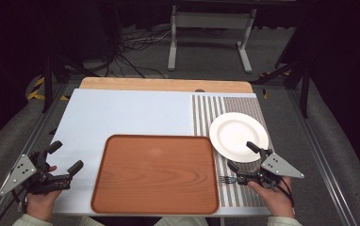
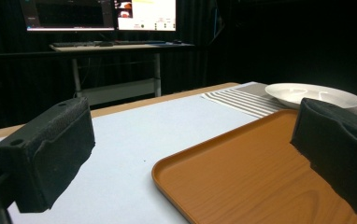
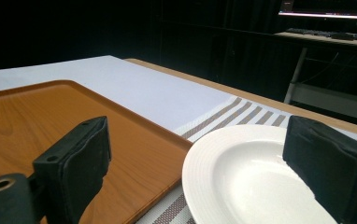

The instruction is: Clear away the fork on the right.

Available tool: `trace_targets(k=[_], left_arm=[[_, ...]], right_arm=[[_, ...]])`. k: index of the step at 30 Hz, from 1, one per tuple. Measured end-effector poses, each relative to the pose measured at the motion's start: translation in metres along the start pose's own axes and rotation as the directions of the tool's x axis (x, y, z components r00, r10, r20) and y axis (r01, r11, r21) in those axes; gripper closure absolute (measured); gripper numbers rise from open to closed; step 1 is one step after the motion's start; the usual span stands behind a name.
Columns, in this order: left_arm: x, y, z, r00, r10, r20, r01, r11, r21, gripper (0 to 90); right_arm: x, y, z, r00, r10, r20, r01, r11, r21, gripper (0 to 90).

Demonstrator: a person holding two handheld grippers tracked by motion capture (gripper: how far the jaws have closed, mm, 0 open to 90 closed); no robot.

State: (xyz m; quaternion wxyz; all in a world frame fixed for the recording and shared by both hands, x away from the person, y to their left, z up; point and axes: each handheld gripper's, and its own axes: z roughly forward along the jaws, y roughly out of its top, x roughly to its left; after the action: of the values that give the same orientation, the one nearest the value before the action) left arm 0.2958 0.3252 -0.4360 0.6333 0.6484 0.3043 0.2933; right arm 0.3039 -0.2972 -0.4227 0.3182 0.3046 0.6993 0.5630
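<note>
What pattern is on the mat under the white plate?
Grey and white stripes on the mat; it shows best in the high view.

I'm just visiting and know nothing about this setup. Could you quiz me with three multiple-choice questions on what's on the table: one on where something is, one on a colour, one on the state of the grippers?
1. Where does the white plate sit?
A. on the tray
B. on the striped mat
C. on the floor

2. What colour is the tray?
A. brown wood-grain
B. blue
C. white

3. How do the right gripper jaws stand?
A. shut on a fork
B. shut on the plate
C. open, holding nothing

Answers: 1 B, the striped mat lies under the plate. 2 A, wood grain shows. 3 C, the jaws stand apart by the plate rim.
</note>
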Motion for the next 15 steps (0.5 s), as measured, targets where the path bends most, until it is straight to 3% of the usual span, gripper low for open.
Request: trace_targets(k=[8, 11, 15], left_arm=[[0.0, 0.0, 0.0, 1.0, 0.0, -0.001, 0.0, 1.0, 0.002, 0.3], [0.0, 0.0, 0.0, 1.0, 0.001, -0.002, -0.001, 1.0, 0.002, 0.3], [0.0, 0.0, 0.0, 1.0, 0.0, -0.002, 0.0, 1.0, 0.002, 0.3]], right_arm=[[-0.002, 0.003, 0.001, 0.9998, -0.016, -0.01, 0.017, 1.0, 0.014, 8.9], [-0.003, 0.008, 0.0, 0.9987, -0.022, -0.046, 0.024, 0.999, 0.042, 9.9], [-0.004, 0.017, -0.002, 0.9938, -0.064, -0.091, 0.074, 0.992, 0.106, 10.2]])
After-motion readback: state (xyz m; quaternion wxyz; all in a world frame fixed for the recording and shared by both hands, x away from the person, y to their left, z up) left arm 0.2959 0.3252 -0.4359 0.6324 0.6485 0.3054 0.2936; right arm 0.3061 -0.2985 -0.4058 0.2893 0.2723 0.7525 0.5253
